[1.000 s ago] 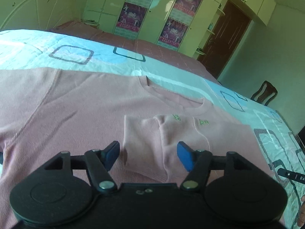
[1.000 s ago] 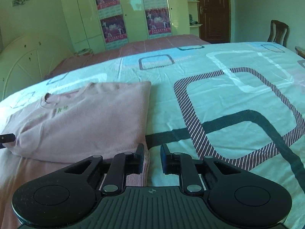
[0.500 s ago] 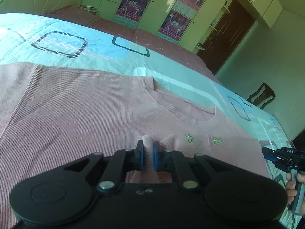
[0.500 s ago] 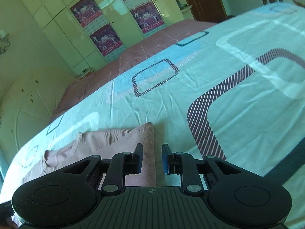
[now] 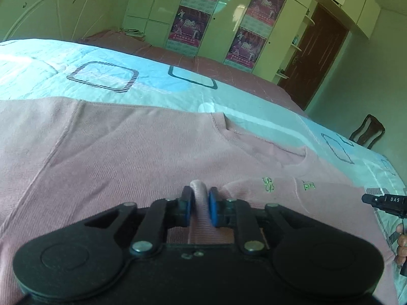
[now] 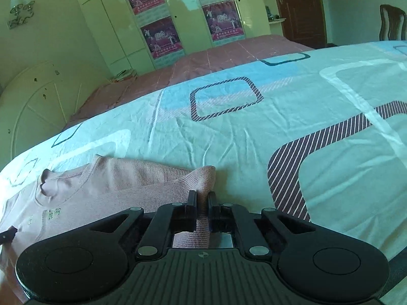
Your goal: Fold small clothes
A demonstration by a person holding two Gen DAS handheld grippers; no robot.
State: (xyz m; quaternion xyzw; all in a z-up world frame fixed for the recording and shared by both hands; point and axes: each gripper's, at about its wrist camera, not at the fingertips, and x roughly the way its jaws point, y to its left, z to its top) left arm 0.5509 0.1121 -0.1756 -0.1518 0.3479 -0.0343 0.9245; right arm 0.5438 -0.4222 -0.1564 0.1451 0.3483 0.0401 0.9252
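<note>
A pink knit sweater (image 5: 132, 152) lies spread on the bed, neckline toward the far side, with a sleeve folded across its chest. My left gripper (image 5: 199, 203) is shut on a pinched fold of the sweater fabric near the folded sleeve. My right gripper (image 6: 202, 206) is shut on the sweater's edge (image 6: 203, 178) at its right side. The sweater also shows in the right wrist view (image 6: 101, 188). The right gripper's tip shows at the right edge of the left wrist view (image 5: 381, 200).
The bed has a pale blue sheet (image 6: 254, 132) with rounded-square patterns and a pink cover (image 5: 229, 71) beyond it. Wardrobes with posters (image 5: 193, 25) line the far wall. A brown door (image 5: 320, 58) and a wooden chair (image 5: 368, 132) stand at right.
My left gripper went from open over the folded sleeve to shut on a fold of the sweater. My right gripper moved onto the sweater's edge and now pinches it.
</note>
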